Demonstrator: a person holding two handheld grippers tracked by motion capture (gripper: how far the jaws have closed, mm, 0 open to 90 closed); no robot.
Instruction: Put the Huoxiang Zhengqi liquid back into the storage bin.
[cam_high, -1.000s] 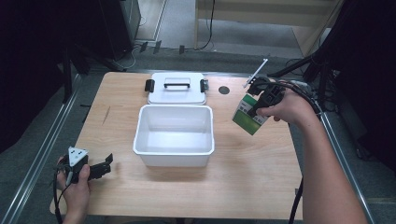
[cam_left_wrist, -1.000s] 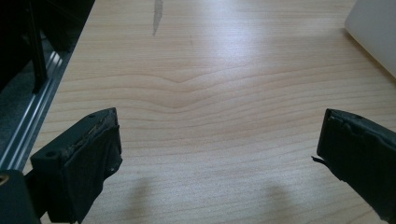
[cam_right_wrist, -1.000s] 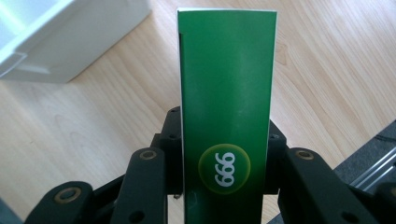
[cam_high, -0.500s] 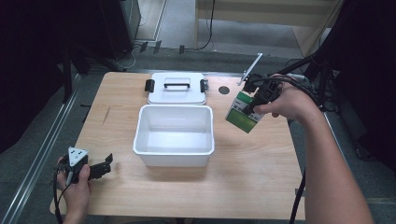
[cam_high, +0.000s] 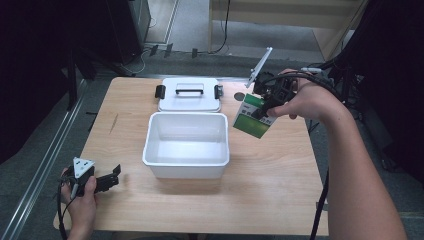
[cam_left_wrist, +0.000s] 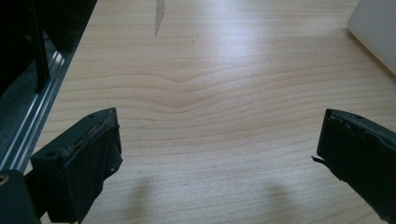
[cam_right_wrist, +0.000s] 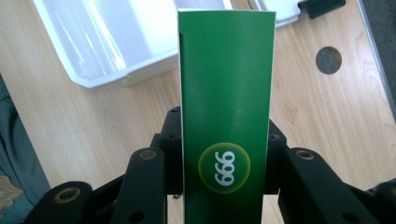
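Observation:
A green box (cam_high: 252, 117) with a white end hangs above the table just right of the open white bin (cam_high: 186, 144). My right gripper (cam_high: 263, 108) is shut on it; in the right gripper view the green box (cam_right_wrist: 226, 112) stands between the jaws, a round "999" mark on its face, with the bin (cam_right_wrist: 112, 37) beyond it. At the table's front left corner my left gripper (cam_high: 109, 179) rests low, open. In the left gripper view its fingers (cam_left_wrist: 79, 158) stand wide apart over bare wood.
The bin's white lid (cam_high: 189, 94) with black latches and handle lies flat behind the bin. A round cable hole (cam_high: 239, 96) sits in the wooden table (cam_high: 270, 190) near the lid. Dark floor and a metal rail (cam_high: 40, 165) border the table's left edge.
My right gripper has carried the green box leftward, from the table's right side toward the bin's right rim. The left gripper has stayed put.

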